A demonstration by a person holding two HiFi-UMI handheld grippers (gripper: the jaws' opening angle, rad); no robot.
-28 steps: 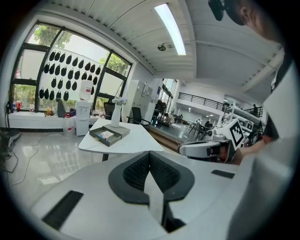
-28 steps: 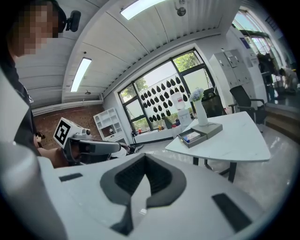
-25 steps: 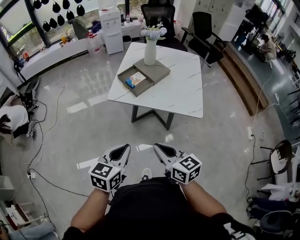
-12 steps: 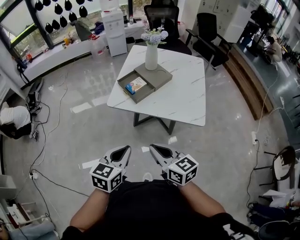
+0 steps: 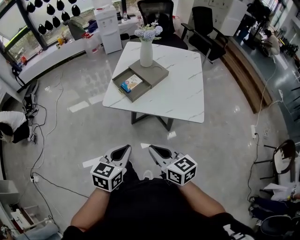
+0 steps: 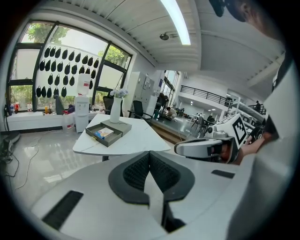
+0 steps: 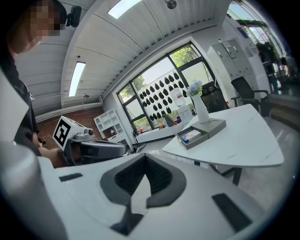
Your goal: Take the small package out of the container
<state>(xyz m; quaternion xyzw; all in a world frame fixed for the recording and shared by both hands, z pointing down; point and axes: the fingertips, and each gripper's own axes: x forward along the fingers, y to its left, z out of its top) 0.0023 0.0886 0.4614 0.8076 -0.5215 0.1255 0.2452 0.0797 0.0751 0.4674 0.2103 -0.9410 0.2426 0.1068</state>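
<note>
A grey container (image 5: 139, 80) with an open drawer stands on the white marble table (image 5: 183, 93), far ahead of me. In the drawer lies the small package (image 5: 131, 84), white with a blue end. It also shows in the left gripper view as the package (image 6: 104, 133) and in the right gripper view as the package (image 7: 191, 136). My left gripper (image 5: 123, 150) and right gripper (image 5: 157, 151) are held side by side close to my body, over the floor, well short of the table. Both are shut, with nothing between their jaws.
A white vase of flowers (image 5: 146, 44) stands on the container's top. Black office chairs (image 5: 157, 14) stand behind the table. A water dispenser (image 5: 108, 29) is by the window. Cables (image 5: 42, 140) trail over the grey floor at the left.
The table and container have shifted slightly left and nearer in the head view as I step forward. Both grippers have kept their place by my body and stayed shut.
</note>
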